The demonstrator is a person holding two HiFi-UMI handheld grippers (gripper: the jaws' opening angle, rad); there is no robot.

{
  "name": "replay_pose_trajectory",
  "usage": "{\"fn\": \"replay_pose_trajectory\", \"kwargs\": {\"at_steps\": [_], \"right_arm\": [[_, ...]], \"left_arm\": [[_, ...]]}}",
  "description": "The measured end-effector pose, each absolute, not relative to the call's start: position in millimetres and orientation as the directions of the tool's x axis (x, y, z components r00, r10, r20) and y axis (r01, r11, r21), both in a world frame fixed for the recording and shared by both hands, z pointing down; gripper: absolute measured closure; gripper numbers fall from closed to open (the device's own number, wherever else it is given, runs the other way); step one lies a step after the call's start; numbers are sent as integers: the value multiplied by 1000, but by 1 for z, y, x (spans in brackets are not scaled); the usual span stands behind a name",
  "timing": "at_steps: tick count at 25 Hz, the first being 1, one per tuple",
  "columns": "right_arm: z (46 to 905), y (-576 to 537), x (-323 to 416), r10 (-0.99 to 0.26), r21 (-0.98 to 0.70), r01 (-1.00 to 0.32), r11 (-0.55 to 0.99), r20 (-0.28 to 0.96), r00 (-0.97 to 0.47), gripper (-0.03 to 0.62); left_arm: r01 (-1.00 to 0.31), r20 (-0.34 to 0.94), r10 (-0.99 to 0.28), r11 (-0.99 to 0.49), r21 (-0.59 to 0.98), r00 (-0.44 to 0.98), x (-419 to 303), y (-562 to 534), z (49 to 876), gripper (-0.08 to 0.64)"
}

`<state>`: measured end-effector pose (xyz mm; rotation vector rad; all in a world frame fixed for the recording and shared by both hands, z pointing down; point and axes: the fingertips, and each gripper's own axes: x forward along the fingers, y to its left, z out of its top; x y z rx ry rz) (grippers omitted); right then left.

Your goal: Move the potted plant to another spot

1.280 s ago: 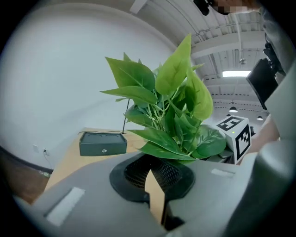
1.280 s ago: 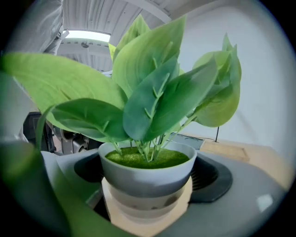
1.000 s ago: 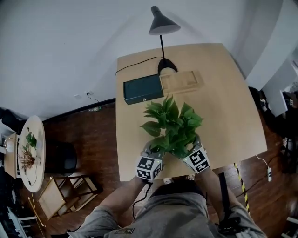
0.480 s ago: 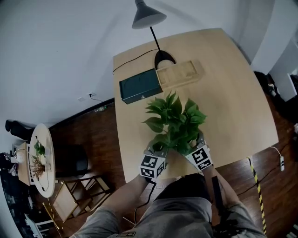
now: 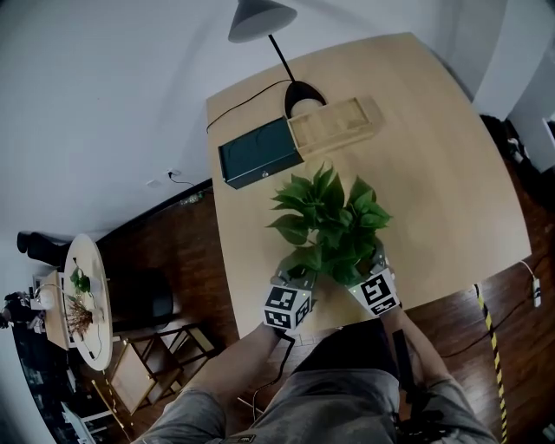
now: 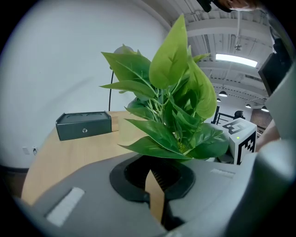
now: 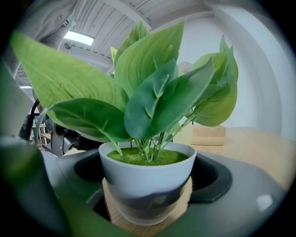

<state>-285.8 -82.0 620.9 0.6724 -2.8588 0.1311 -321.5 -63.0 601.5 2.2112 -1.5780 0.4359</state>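
Right gripper [image 5: 371, 270]: jaws clamping white pot and wooden base of potted plant [image 5: 334, 227].
Left gripper [image 5: 293, 282]: jaws sitting nearly together, thin strip of tan wood showing in gap, tips lying under leaves.
Both grippers working at plant's side facing away from green box [image 5: 258, 153].
Plant sitting over table [image 5: 434, 173], well apart from green box.
Against half second ago: grippers keeping same flanks; lamp shade [image 5: 260, 17] beyond box sliding toward view's top edge.

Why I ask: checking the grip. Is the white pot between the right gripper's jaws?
Yes: the white pot, on a wooden saucer, sits between the right gripper's jaws.
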Motion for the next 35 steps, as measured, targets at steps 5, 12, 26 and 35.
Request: {"fn": "replay_pose_trajectory", "kwargs": {"at_steps": [5, 12, 26, 35], "right_arm": [[626, -79, -275, -445, -45, -464, 885, 213, -870, 46], [631, -73, -268, -459, -22, -476, 879, 225, -859, 46], [640, -66, -256, -447, -23, -467, 884, 255, -858, 46], [644, -59, -249, -436, -31, -460, 887, 270, -858, 46]], "left_arm": [[-945, 461, -826, -300, 130, 325, -314, -60, 603, 566], [-943, 467, -820, -310, 125, 331, -309, -51, 604, 566], [-942, 478, -814, -319, 104, 329, -302, -36, 603, 566], [-942, 475, -816, -319, 105, 329, -300, -31, 602, 566]]}}
